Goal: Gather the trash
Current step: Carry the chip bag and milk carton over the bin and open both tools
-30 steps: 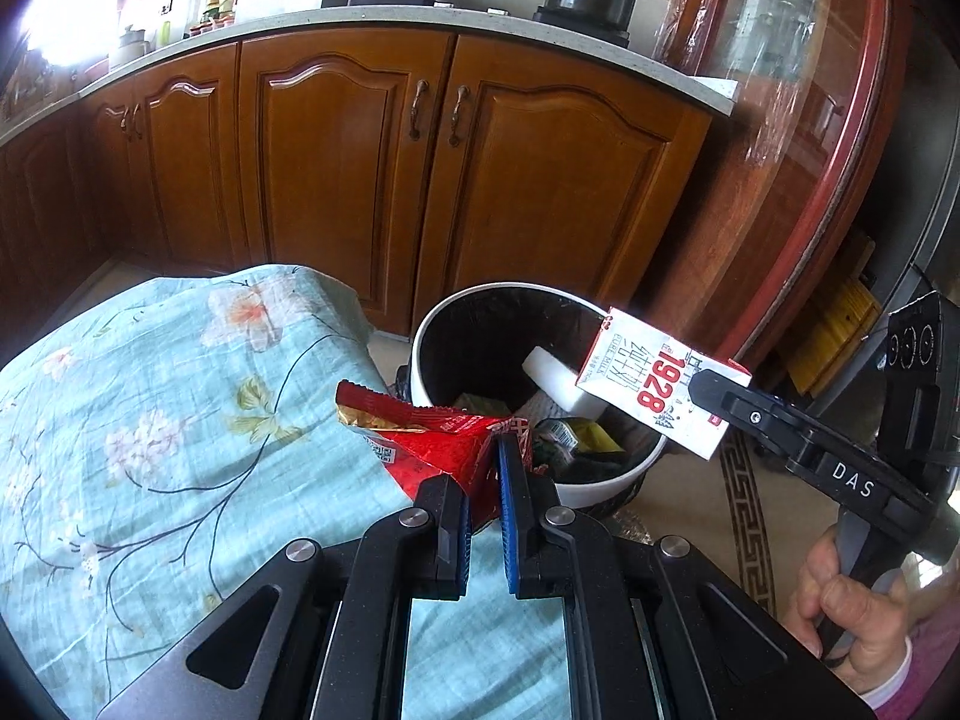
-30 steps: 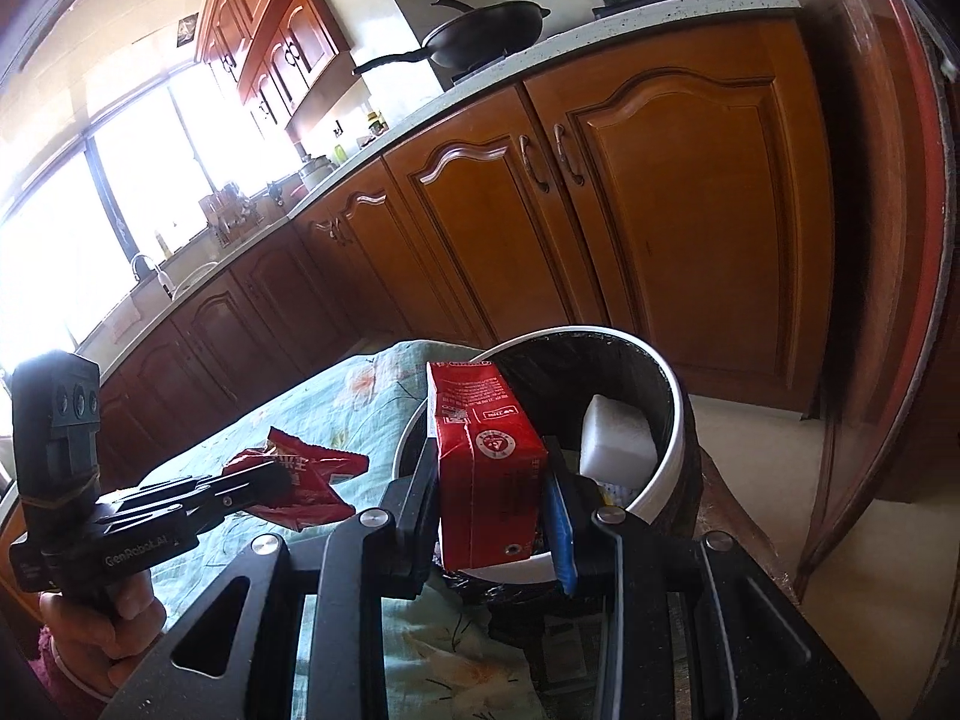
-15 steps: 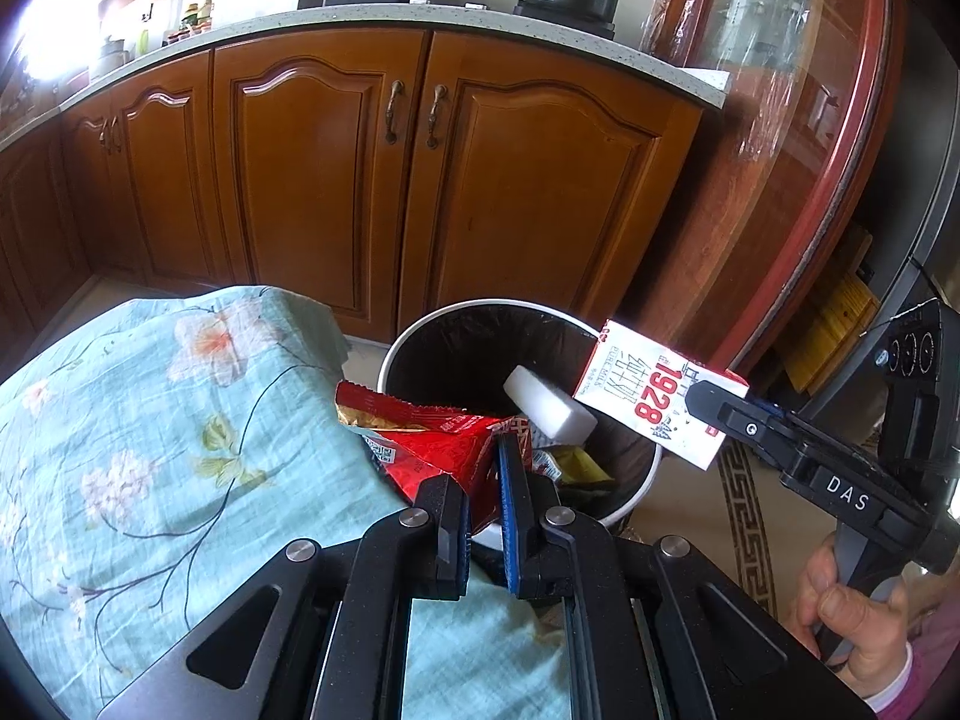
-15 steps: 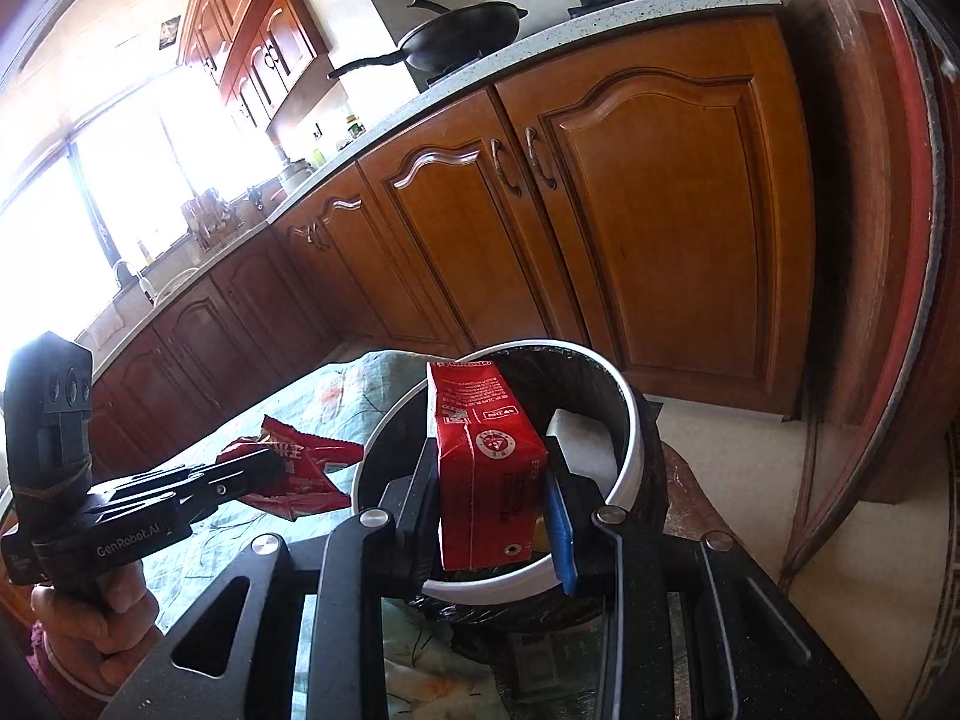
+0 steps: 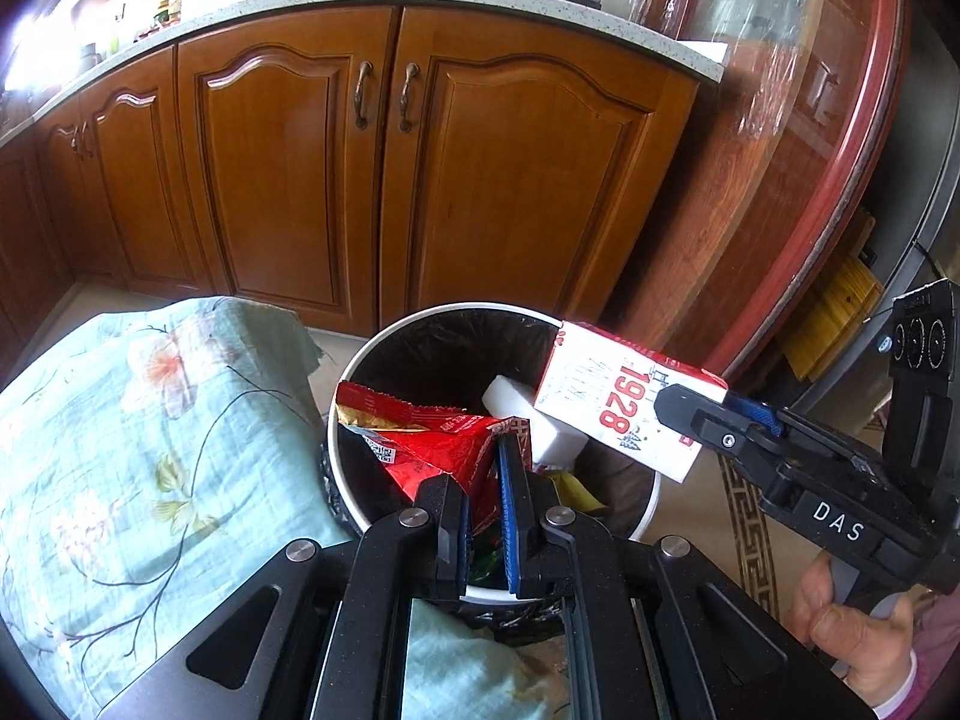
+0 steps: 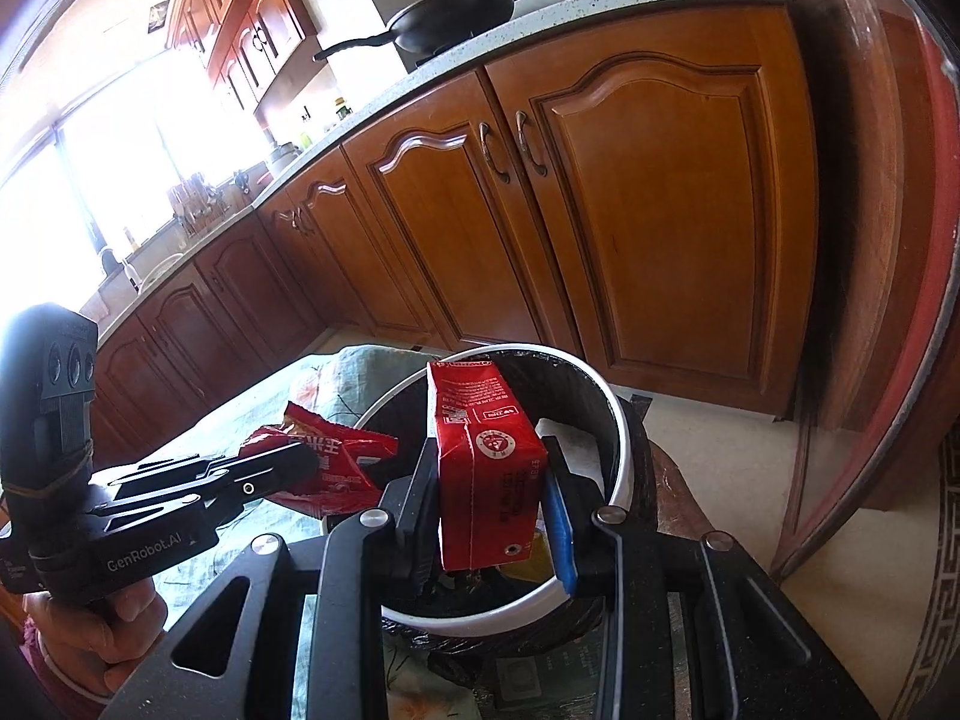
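My left gripper point(image 5: 485, 480) is shut on a crumpled red snack wrapper point(image 5: 432, 444) and holds it over the near left rim of a white bin with a black liner point(image 5: 420, 324). My right gripper point(image 6: 489, 498) is shut on a red and white carton point(image 6: 483, 468), marked 1928 in the left wrist view point(image 5: 624, 402), held above the bin point(image 6: 618, 420). A white block point(image 5: 528, 414) and other trash lie inside. The left gripper and wrapper point(image 6: 324, 462) also show in the right wrist view.
A table with a pale green floral cloth point(image 5: 150, 450) stands left of the bin. Wooden kitchen cabinets point(image 5: 390, 180) run behind it, with a pan and pot on the counter. A red-rimmed glass cabinet point(image 5: 810, 150) stands to the right.
Both grippers have moved forward with their loads. The wrapper and the carton now hang over the bin's opening instead of near its edge.
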### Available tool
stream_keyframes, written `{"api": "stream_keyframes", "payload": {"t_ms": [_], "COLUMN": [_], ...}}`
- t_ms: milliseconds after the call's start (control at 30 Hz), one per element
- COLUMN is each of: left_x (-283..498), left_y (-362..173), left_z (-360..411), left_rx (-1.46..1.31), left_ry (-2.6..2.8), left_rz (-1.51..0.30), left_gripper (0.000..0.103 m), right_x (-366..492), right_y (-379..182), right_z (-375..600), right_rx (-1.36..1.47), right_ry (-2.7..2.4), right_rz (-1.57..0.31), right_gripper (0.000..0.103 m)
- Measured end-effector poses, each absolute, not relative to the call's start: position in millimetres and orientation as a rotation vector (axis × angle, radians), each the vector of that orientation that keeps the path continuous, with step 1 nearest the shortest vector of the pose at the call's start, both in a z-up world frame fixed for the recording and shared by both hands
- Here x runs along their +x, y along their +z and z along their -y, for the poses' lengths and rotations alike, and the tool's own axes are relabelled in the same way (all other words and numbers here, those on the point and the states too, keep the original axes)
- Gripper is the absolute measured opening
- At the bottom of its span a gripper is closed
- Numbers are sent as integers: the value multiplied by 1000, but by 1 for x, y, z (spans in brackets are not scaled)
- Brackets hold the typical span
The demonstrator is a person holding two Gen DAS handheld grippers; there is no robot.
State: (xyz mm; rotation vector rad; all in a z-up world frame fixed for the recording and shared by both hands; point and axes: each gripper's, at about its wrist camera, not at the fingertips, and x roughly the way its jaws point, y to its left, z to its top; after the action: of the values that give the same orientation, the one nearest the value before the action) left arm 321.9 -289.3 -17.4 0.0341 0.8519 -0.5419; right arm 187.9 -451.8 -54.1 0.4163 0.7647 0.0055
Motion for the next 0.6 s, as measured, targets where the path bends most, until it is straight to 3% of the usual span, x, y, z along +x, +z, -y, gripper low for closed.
{"api": "stream_keyframes", "payload": {"t_ms": [600], "left_x": [350], "left_y": [-34], "left_z": [317], "left_rx": [63], "left_ry": [-535], "left_rz": [-896], "left_gripper": [7], "right_x": [211], "right_y": [-71], "right_z": [460], "right_rx": [432], "right_ry": [13], "right_rz": [-822], "right_gripper": [31]}}
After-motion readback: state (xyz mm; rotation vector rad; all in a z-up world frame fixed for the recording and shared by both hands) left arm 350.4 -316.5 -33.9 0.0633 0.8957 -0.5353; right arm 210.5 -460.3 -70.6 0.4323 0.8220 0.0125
